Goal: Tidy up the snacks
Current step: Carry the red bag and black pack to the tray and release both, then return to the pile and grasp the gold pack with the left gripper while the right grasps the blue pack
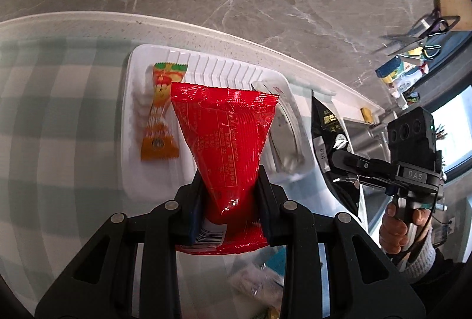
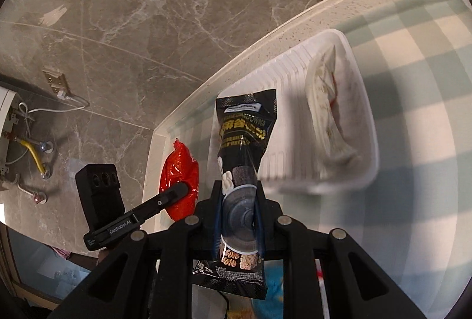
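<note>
Checked desk [image 1: 59, 118] carries a white tray [image 1: 206, 59]. Left gripper [image 1: 230, 186] jaws clamp a red packet [image 1: 227, 124]; right gripper [image 2: 237, 201] jaws pinch a black packet [image 2: 244, 127]. Carrying step; next, lower both into the tray at twelve o'clock and let go.

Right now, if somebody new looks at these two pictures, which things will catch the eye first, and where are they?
First is the bright red snack packet, pinched between the left gripper's fingers above the white plastic tray. Next is the black snack packet held the same way in the right gripper, near that tray. In the tray already lies an orange and yellow packet.
</note>
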The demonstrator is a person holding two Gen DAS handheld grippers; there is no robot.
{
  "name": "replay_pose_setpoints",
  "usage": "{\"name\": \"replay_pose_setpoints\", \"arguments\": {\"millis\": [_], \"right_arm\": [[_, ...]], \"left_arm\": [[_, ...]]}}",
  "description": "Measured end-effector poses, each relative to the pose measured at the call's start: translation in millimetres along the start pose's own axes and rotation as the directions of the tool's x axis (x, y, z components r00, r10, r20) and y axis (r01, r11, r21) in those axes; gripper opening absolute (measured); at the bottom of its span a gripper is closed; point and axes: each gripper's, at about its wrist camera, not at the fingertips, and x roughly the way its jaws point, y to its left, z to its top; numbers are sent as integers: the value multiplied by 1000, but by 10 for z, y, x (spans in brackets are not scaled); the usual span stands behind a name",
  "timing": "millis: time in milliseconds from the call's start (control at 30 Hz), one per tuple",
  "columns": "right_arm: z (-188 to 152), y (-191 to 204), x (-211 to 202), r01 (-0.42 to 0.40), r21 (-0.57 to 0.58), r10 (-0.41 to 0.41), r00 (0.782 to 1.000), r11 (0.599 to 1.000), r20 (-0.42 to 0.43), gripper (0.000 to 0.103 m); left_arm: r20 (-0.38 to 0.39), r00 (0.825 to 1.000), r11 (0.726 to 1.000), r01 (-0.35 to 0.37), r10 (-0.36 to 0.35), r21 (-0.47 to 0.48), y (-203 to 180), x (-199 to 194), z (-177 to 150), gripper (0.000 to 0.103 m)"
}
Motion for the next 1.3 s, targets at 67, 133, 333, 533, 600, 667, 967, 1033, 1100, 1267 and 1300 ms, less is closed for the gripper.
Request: {"name": "replay_pose_setpoints", "arguments": {"millis": [67,133,333,533,600,667,967,1033,1100,1267,1300], "right_arm": [[85,-10,83,6,2,-6,1000,1000,-5,20],[165,-20,163,16,3,-16,1000,1000,-9,20],[355,-66,404,56,-10,-56,998,998,-21,20],[475,-91,592,130,-45,-130,991,991,-13,20],[501,-100,661,166,-58,-167,986,984,-14,21],[516,-99,716,206,-81,-208,978,975,-8,24],[457,-13,624,260,-135,-258,965,956,39,26],[423,26,562,264,-147,-258,965,953,54,27],[365,71,471,259,-158,-251,966,953,68,27],[173,172,226,243,-188,-229,969,952,93,36],[112,205,156,241,-196,-225,969,951,98,36]], "left_arm": [[-7,1000,1000,-10,10,8,4,109,100,28],[-14,1000,1000,-19,19,12,21,205,173,28],[-37,998,999,-52,52,13,99,523,372,29],[-47,994,994,-100,102,38,115,840,469,30],[-56,990,991,-127,129,39,126,951,498,30],[-67,986,988,-151,153,38,149,1066,518,32],[-2,981,979,-193,194,67,54,1026,492,44],[14,980,978,-200,200,61,36,940,478,44],[32,979,978,-201,199,53,-6,786,424,44],[65,980,981,-193,190,35,-93,479,283,46],[70,979,981,-192,189,34,-77,390,239,46]]}}
